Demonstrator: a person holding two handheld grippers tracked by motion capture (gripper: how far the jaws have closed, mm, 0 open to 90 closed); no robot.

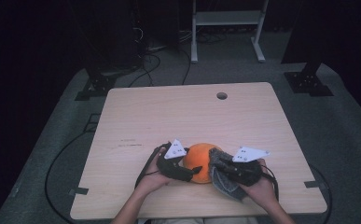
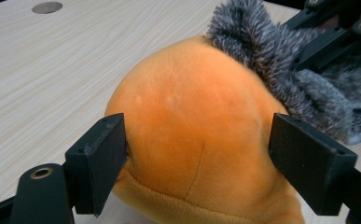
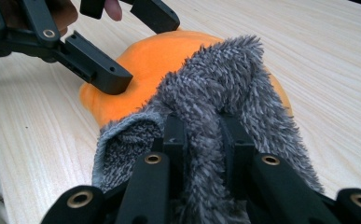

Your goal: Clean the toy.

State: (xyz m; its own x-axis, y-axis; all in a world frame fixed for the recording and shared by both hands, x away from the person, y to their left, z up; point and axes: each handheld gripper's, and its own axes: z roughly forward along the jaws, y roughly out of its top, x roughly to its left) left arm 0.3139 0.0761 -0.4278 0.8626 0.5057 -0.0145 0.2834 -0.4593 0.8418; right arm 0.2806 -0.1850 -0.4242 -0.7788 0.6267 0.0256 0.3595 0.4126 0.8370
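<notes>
High view: at the table's near edge, my left gripper [image 1: 187,173] clamps the orange plush [image 1: 198,161] from the left while my right gripper [image 1: 218,164] pinches the grey fuzzy cloth [image 1: 225,183] draped over the plush's right side.

Plush ball [image 1: 199,161] on table [image 1: 169,112] near front edge, fuzzy cloth [image 1: 225,182] draped on its right
</notes>
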